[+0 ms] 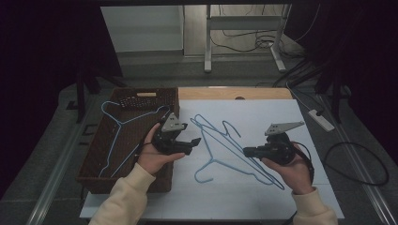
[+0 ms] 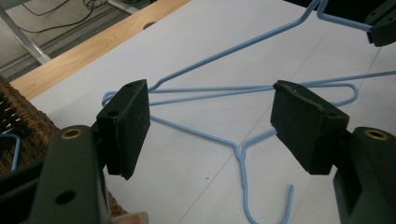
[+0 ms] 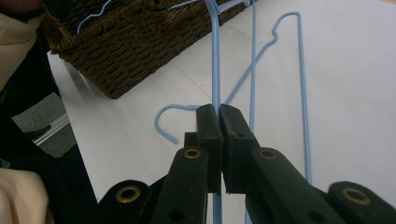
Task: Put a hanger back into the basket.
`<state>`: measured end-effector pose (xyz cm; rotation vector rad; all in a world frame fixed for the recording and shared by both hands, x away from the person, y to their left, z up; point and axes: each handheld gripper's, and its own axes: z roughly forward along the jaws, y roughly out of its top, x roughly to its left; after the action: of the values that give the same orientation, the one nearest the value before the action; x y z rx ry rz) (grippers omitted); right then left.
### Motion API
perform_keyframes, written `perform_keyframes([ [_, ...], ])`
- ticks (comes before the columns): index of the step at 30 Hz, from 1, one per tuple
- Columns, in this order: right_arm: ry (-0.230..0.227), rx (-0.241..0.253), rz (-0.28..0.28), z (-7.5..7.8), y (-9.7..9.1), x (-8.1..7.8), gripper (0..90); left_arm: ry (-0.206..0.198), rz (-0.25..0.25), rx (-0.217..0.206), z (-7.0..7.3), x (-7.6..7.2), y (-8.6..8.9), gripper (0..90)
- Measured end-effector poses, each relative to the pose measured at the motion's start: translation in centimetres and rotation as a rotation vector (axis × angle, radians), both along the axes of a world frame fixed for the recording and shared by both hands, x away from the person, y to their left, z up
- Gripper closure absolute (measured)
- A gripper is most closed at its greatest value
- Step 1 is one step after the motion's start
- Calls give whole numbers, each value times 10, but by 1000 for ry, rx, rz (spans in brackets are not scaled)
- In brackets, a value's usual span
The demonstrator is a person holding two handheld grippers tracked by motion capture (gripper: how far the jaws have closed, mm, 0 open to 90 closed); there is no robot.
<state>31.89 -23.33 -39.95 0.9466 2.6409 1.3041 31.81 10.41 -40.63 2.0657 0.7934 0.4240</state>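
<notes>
Two blue wire hangers [image 1: 234, 150] are lying crossed on the white table [image 1: 281, 117], between the two tools; a third hanger [image 1: 123, 123] is already resting in the brown wicker basket [image 1: 101, 154], just behind the left tool [image 1: 195, 141]. The work in hand is judged to be the moving of hangers from the table into that basket.

The right tool [image 1: 245, 151] is being held clenched on the wire of one hanger; in the right gripper view the wire [image 3: 215, 70] is being gripped between the shut jaws, and it is running straight ahead of them towards the basket [image 3: 140, 42]. The left tool [image 2: 212, 126] is being held released, jaws wide apart, with nothing between the pads; the neck and hook [image 2: 243, 186] of a hanger are lying on the table below and just ahead of them.

To do this step well, the crossed wires should be kept from snagging: the gripped hanger is best raised clear of the other before being carried across, while the free hanger is steadied or taken by the left tool at its neck.

Pose: the left hand [image 1: 157, 159] is being held palm-up under its tool, jaws pointing towards the right tool. The right hand [image 1: 293, 171] is cradling its tool from below, jaws pointing back towards the left tool, low over the table.
</notes>
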Motion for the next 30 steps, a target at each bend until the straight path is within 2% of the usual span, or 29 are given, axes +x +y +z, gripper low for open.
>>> perform_keyframes([
  [7, 1, 11, 21, 4, -4, -2, 881, 8, -34, 27, -1, 9, -12, 303],
  [11, 1, 24, 39, 6, -8, -3, 881, 10, -58, 77, -4, 21, -28, 308],
  [14, 7, 37, 50, 7, -9, -4, 881, 9, -79, 91, -6, 26, -35, 321],
  [17, 9, 44, 57, 8, -11, -5, 881, -4, -99, 149, -10, 35, -48, 338],
  [18, 9, 44, 57, 8, -11, -5, 881, -4, -99, 149, -10, 35, -48, 355],
  [23, 16, 53, 70, 9, -15, -4, 881, -68, -120, 239, -15, 39, -60, 473],
  [25, 14, 54, 80, 9, -16, -5, 881, -79, -122, 246, -16, 39, -61, 542],
  [28, 12, 53, 93, 10, -17, -5, 881, -100, -150, 262, -16, 37, -64, 640],
  [29, 10, 53, 89, 10, -19, -4, 880, -131, -171, 305, -17, 34, -67, 677],
  [30, 9, 51, 87, 10, -20, -3, 880, -147, -187, 322, -17, 32, -69, 690],
])
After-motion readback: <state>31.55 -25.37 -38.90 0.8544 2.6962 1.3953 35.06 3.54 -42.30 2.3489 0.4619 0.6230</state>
